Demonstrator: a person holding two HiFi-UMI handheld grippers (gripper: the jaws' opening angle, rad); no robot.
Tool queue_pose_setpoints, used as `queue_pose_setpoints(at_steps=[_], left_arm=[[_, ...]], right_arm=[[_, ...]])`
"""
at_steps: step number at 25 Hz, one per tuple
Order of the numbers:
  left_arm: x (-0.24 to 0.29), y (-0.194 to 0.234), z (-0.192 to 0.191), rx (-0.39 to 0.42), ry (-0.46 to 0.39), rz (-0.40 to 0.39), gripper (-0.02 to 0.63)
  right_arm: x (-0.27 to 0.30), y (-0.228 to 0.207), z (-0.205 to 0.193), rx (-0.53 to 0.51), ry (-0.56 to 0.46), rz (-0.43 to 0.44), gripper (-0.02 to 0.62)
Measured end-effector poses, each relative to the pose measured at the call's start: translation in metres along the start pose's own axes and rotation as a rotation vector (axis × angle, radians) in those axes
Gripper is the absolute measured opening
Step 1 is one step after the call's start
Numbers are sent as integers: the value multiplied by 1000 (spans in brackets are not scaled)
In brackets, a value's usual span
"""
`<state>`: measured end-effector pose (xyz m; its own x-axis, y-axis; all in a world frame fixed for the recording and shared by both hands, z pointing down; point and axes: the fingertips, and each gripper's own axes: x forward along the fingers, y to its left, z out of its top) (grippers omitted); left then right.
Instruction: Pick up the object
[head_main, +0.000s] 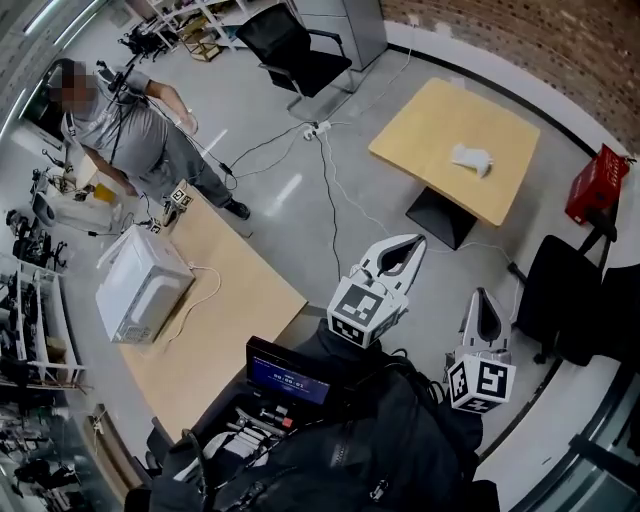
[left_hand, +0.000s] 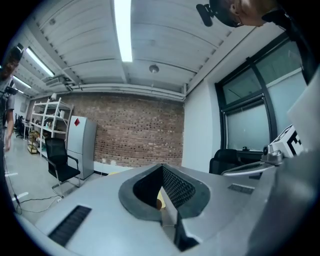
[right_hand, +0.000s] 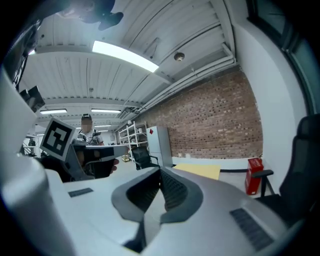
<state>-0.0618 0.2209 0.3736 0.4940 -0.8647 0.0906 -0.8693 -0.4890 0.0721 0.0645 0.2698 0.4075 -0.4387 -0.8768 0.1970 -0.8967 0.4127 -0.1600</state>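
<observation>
A white crumpled object (head_main: 470, 157) lies on a small square wooden table (head_main: 420, 125) across the floor, far ahead of both grippers. My left gripper (head_main: 408, 245) is held close to my body and points toward that table, its jaws shut with nothing between them. My right gripper (head_main: 484, 298) hangs a little lower to the right, also shut and empty. In the left gripper view the jaws (left_hand: 162, 169) meet at a point before a brick wall. The right gripper view shows its jaws (right_hand: 161, 171) closed, with the yellow tabletop (right_hand: 197, 171) beyond.
A long wooden table (head_main: 240, 300) at left carries a white microwave (head_main: 140, 285). A person (head_main: 135, 125) stands at its far end. Cables (head_main: 330, 180) cross the grey floor. A black chair (head_main: 295, 50), a red crate (head_main: 598, 185) and another dark chair (head_main: 570, 300) ring the area.
</observation>
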Motion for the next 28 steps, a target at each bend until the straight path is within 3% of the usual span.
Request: queue_pose_setpoints(at_steps=[14, 18, 23, 28], left_arm=[[82, 12, -26, -21, 38, -113, 0], [123, 21, -26, -21, 78, -196, 0], [173, 51, -31, -41, 110, -234, 0], [217, 82, -41, 35, 154, -262, 0]], right_arm=[[44, -41, -5, -41, 39, -101, 6], [84, -53, 8, -45, 46, -102, 6], [146, -63, 18, -51, 68, -88, 6], [205, -74, 25, -49, 94, -86, 6]])
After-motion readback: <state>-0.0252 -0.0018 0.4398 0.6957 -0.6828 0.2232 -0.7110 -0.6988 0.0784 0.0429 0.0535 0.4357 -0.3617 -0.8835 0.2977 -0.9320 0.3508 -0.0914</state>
